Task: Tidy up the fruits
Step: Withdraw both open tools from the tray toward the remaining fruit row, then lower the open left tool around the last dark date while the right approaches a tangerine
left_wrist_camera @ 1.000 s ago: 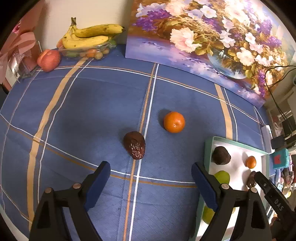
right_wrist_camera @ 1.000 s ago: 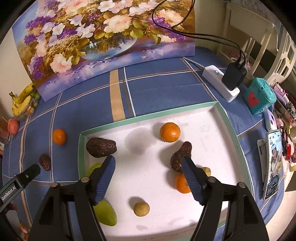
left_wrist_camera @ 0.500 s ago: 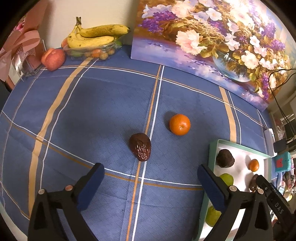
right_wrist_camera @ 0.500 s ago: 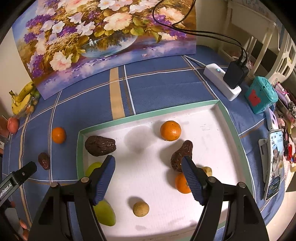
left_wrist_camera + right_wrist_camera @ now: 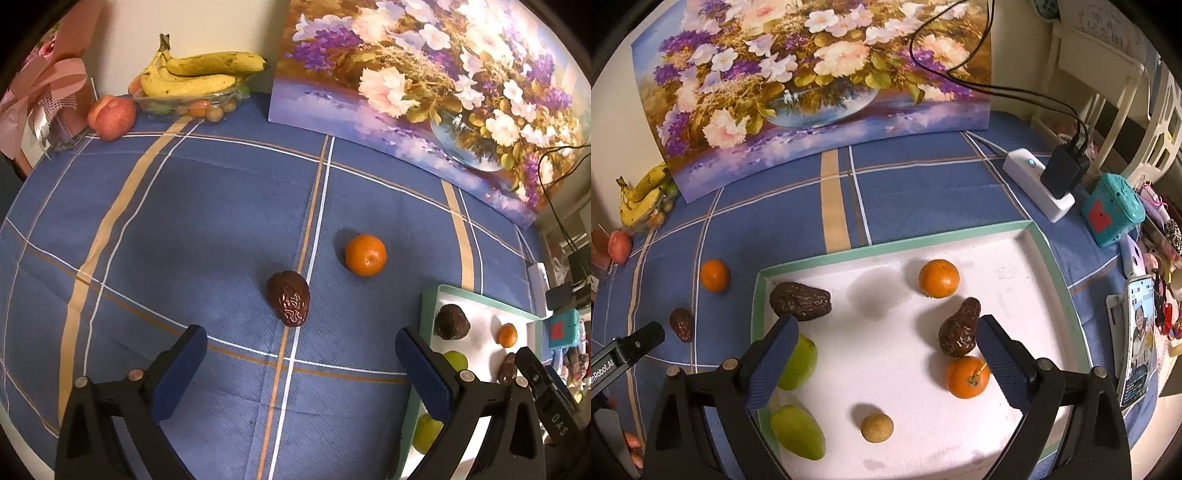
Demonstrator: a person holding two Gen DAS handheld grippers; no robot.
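Note:
On the blue checked cloth lie a wrinkled brown date (image 5: 289,303) and a tangerine (image 5: 365,255), both outside the tray. My left gripper (image 5: 301,360) hangs open just short of the date, nothing between its fingers. The white tray with a green rim (image 5: 897,245) holds two dates (image 5: 800,301) (image 5: 960,328), two tangerines (image 5: 939,278) (image 5: 967,376), two green fruits (image 5: 798,360) (image 5: 798,437) and a small tan ball fruit (image 5: 877,427). My right gripper (image 5: 886,349) hovers over the tray, its jaws opening, with bare tray floor between them.
A flower painting (image 5: 424,74) leans on the wall at the back. Bananas on a clear box of small fruit (image 5: 192,77) and a red apple (image 5: 110,117) sit at the far left corner. A power strip with charger (image 5: 1047,181), a teal box (image 5: 1112,210) and a phone (image 5: 1137,332) crowd the tray's right side.
Both grippers' jaws have spread wider, the left first and the right in the last half second. Both hands stayed in place and no fruit moved.

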